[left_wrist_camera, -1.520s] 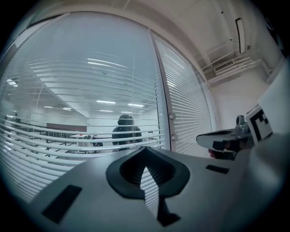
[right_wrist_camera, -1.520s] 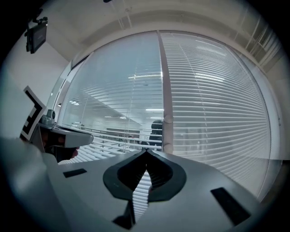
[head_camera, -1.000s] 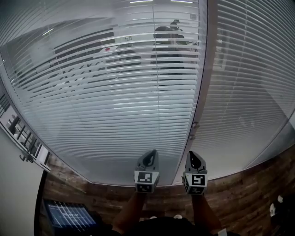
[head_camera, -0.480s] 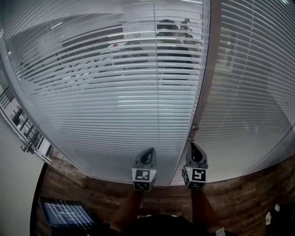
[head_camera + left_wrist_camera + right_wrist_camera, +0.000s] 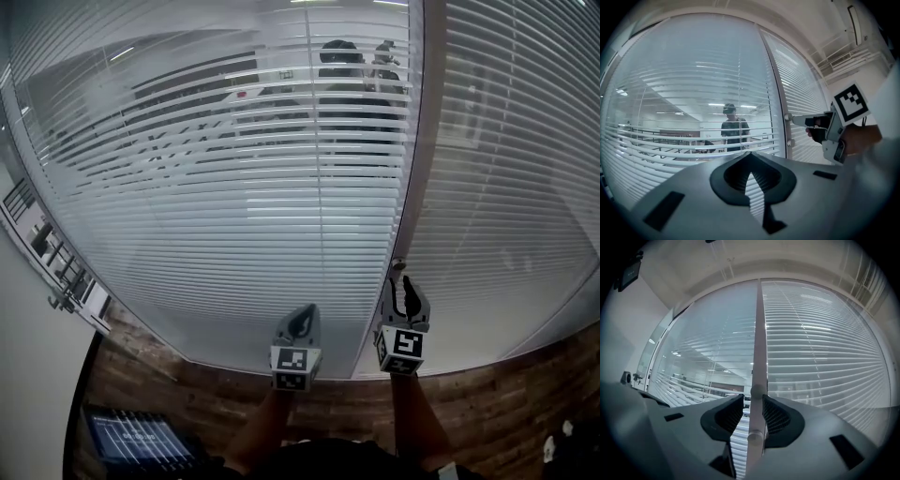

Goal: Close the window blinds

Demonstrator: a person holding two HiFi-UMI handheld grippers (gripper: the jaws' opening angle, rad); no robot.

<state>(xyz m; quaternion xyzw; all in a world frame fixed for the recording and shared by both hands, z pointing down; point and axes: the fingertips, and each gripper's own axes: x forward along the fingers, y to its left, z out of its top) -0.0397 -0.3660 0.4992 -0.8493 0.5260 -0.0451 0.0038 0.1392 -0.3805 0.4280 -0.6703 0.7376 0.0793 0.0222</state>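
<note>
Two panes of white slatted blinds, the left pane (image 5: 234, 187) and the right pane (image 5: 506, 187), meet at an upright frame post (image 5: 417, 141). A small round knob (image 5: 397, 265) sits low on that post. My right gripper (image 5: 401, 281) reaches up to it, and its jaws are opening. In the right gripper view the post and the knob (image 5: 758, 390) stand between the pads, with a gap on the left side. A second knob (image 5: 754, 437) lies lower. My left gripper (image 5: 302, 314) hangs shut and empty in front of the left pane, beside the right gripper (image 5: 801, 121).
A dark tablet-like screen (image 5: 141, 436) lies on the wooden floor (image 5: 469, 403) at the lower left. A person (image 5: 347, 75) shows through the slats of the left pane. A rack (image 5: 47, 262) stands along the left wall.
My right gripper has moved forward and up to the knob on the post, and its jaws have parted. The left gripper has stayed about where it was.
</note>
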